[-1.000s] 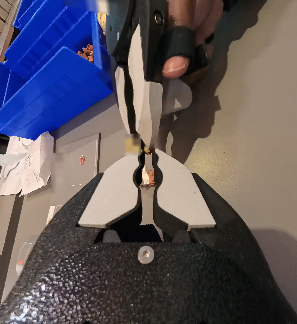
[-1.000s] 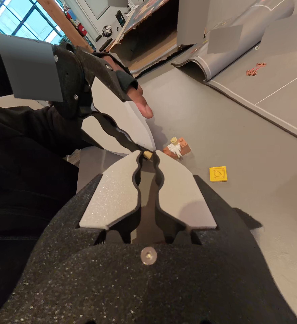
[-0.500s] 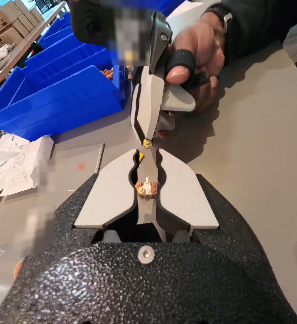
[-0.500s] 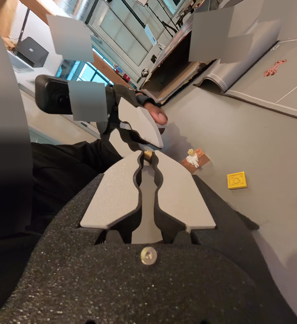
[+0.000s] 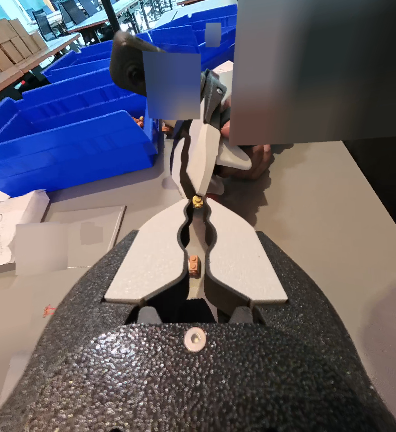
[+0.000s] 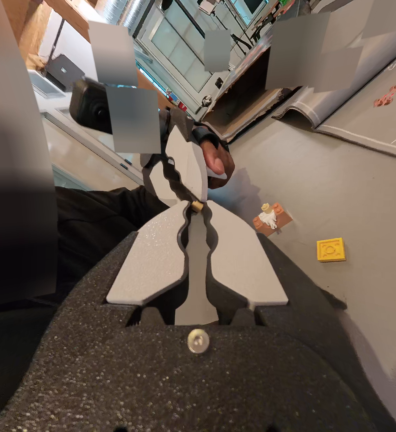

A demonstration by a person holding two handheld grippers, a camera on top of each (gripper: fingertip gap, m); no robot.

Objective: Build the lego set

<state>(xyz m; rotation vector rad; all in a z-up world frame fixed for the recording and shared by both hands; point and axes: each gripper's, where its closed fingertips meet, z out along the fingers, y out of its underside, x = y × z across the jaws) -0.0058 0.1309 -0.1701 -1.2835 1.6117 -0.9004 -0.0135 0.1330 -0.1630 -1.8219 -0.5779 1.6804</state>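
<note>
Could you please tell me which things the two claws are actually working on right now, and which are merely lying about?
In hand:
- left claw
- right claw
- small tan piece, pinched between both

Lying about:
- brown brick assembly
- yellow plate
- blue bins
- booklet

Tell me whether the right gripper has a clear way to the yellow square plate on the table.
Probably yes: the yellow square plate lies flat on the grey table, apart from the brown brick, with nothing between it and the right gripper. But its jaws are closed on a small tan round piece.
</note>
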